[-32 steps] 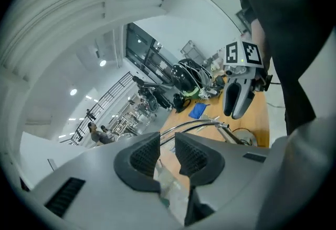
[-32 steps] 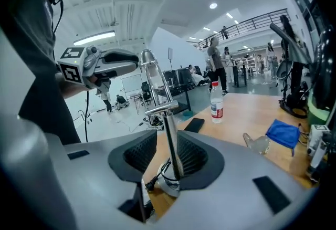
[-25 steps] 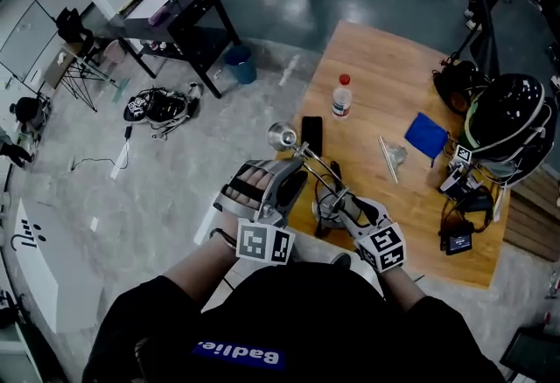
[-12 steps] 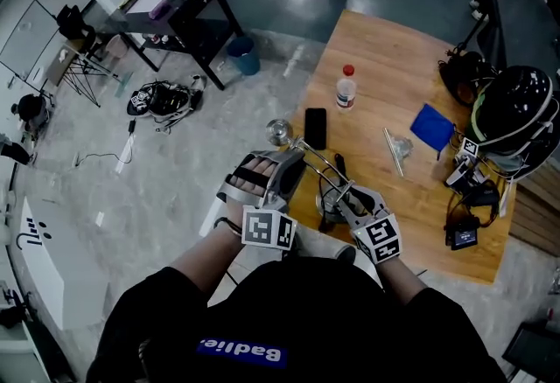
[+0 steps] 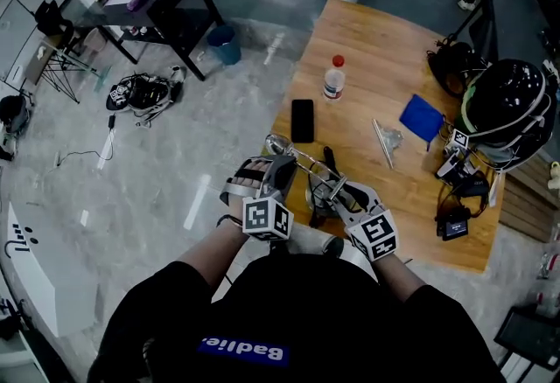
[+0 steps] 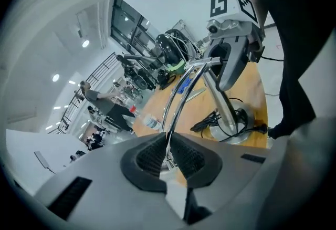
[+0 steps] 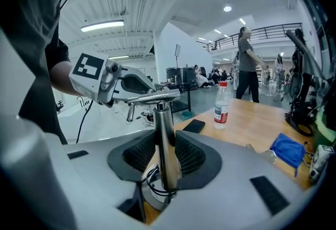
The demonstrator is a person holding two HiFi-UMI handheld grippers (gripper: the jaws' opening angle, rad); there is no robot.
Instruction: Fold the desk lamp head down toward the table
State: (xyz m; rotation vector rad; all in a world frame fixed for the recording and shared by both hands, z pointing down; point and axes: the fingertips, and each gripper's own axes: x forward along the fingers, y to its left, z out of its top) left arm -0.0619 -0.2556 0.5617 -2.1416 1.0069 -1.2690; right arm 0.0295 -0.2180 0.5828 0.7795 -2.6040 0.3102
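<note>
**Both grippers on the desk lamp**

Left gripper has its jaws closing on the lamp arm, whose thin metal rods run through the narrow slit between the pads. Right gripper pinches the upright lamp post, a pad pressed on each side of it, just above the round lamp base. In the head view, the left gripper and right gripper sit close together at the near left corner of the wooden table. The lamp head hangs at the table's left edge, beyond the left gripper's tips and just near of a black phone. A water bottle stands farther back, and a blue cloth lies to the right, well apart from the lamp.
</note>
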